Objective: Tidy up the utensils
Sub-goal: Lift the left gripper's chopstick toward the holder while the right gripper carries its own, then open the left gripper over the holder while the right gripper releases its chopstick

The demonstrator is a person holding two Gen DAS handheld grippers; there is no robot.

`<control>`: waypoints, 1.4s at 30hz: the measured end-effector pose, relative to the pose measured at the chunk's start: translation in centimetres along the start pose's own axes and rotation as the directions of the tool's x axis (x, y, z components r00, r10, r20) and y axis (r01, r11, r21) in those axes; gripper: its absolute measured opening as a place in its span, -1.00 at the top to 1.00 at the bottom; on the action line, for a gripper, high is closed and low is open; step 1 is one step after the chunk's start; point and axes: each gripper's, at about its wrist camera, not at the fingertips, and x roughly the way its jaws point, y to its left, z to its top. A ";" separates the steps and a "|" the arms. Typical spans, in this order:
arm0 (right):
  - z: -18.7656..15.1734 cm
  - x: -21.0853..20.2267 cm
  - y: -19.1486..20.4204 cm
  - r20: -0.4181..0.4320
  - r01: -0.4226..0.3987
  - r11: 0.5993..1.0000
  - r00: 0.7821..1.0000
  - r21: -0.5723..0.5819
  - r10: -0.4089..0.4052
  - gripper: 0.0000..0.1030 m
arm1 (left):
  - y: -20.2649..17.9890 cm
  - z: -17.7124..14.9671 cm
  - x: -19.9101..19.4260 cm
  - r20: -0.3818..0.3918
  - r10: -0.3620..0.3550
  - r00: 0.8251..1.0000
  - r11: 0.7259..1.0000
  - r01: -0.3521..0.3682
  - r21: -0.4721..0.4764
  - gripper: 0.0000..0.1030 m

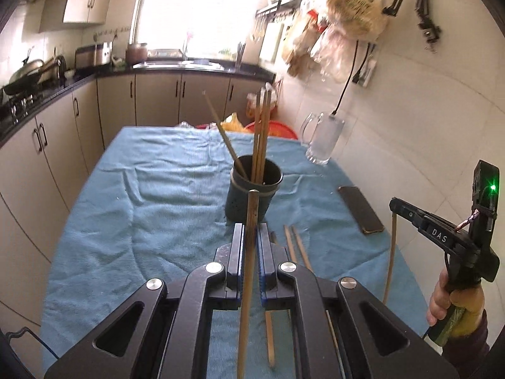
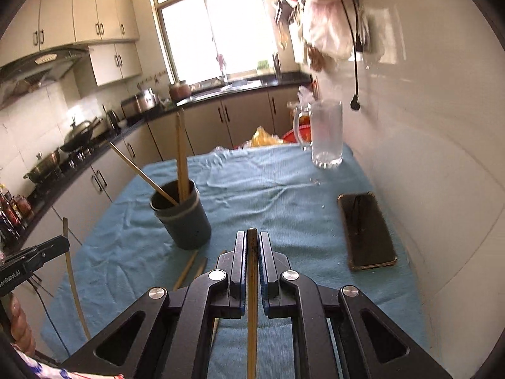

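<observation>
Chopsticks: three are stood in the holder (image 1: 254, 186) at frame centre; one chopstick is clamped in each tongs, left tongs (image 1: 251, 237) and right tongs (image 2: 252, 246).

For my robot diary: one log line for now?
left gripper: holds chopstick | right gripper: holds chopstick | cup: four chopsticks

Cloth (image 1: 157, 189) showing blue; cup (image 1: 249, 194) dk grey-green; chopsticks (image 1: 262, 132) tan; phone (image 2: 366, 230) blk; cabinets (image 1: 157, 94) beige.

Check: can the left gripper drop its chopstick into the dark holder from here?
Probably yes. The left gripper, shut on its chopstick, faces the holder with nothing between; the opening has room beside the chopsticks already inside.
</observation>
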 end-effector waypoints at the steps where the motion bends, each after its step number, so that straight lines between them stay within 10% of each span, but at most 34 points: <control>1: 0.0 -0.5 0.0 0.010 -0.002 1.000 1.000 0.000 0.002 0.86 | -0.1 -0.1 -0.5 0.009 -0.003 1.000 1.000 0.003 0.002 0.87; 22: 1.9 -5.6 1.8 0.152 -0.009 0.999 0.988 -0.042 0.016 0.86 | -1.5 0.6 -7.3 0.151 -0.044 0.987 0.999 0.041 0.024 0.87; 42: 13.5 -3.0 6.2 0.273 -0.090 0.992 0.956 -0.086 0.110 0.86 | -1.5 12.8 -6.1 0.279 -0.031 0.960 0.999 0.028 0.015 0.87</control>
